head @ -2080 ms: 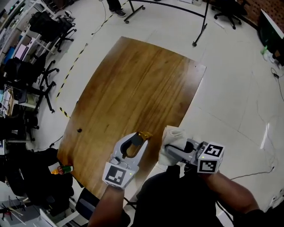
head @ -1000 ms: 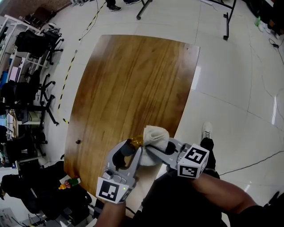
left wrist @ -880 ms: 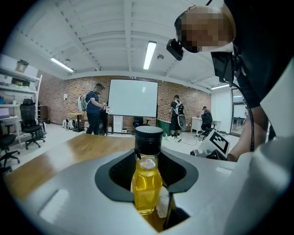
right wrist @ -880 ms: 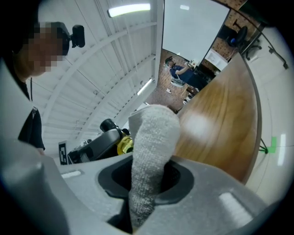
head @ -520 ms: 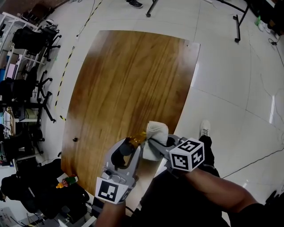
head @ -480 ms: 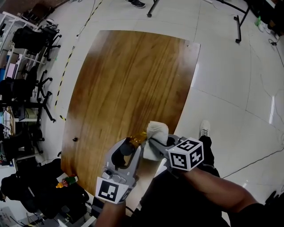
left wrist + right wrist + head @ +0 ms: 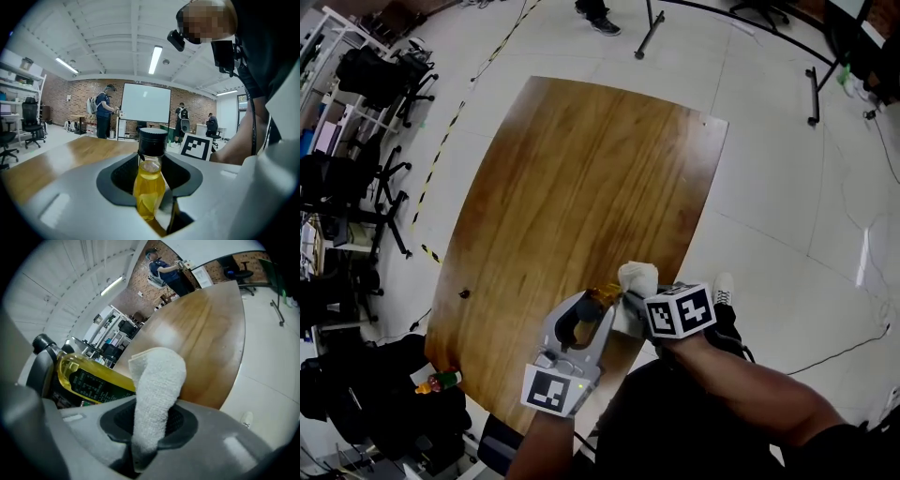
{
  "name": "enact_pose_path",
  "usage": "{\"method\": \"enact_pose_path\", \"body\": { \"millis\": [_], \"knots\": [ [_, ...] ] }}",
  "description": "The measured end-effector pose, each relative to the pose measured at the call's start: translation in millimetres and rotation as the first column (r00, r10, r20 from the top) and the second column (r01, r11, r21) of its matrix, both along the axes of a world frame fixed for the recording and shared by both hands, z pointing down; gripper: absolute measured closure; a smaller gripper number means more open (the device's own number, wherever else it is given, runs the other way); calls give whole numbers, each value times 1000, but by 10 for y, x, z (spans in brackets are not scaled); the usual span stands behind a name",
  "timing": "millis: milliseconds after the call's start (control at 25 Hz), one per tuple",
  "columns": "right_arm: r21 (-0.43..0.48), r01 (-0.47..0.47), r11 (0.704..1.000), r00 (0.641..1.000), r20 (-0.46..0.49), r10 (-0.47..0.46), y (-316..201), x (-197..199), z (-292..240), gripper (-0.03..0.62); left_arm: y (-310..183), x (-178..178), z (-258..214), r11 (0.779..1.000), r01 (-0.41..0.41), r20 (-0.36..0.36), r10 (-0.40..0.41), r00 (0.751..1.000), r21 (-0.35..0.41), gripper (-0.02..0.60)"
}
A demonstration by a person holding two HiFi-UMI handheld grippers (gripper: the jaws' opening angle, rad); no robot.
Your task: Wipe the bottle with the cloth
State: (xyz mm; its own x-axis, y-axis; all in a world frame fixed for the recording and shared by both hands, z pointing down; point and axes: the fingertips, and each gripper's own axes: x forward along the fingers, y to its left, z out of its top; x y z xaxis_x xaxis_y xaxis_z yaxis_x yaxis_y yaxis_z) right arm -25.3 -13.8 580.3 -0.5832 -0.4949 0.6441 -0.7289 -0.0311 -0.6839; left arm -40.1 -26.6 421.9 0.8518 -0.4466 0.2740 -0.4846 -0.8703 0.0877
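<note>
Lower than a second ago, the right gripper (image 7: pixel 628 305) now tips downward, its jaws pinched on the white cloth (image 7: pixel 157 390) pressed against the bottle's (image 7: pixel 149 190) side. Left gripper (image 7: pixel 591 314) clamps that bottle — yellow liquid, black cap — over the wooden table's (image 7: pixel 581 169) near edge.

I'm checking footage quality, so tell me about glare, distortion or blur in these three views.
Head view: evenly lit, sharp, table edges bowed by the lens, a bright streak on the floor. Left gripper view: heavy fisheye with dark corners, bottle sharp, ceiling strip light blown out. Right gripper view: fisheye too, cloth sharp, pale glare on the table.
</note>
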Motion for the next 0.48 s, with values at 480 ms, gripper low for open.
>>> {"method": "enact_pose_path", "body": {
  "millis": [480],
  "knots": [
    [177,-182,967,888,452,84,-317,724,-1174,522,15,72,-77,1000,-12,-39,13,999,25,417]
  ]
}}
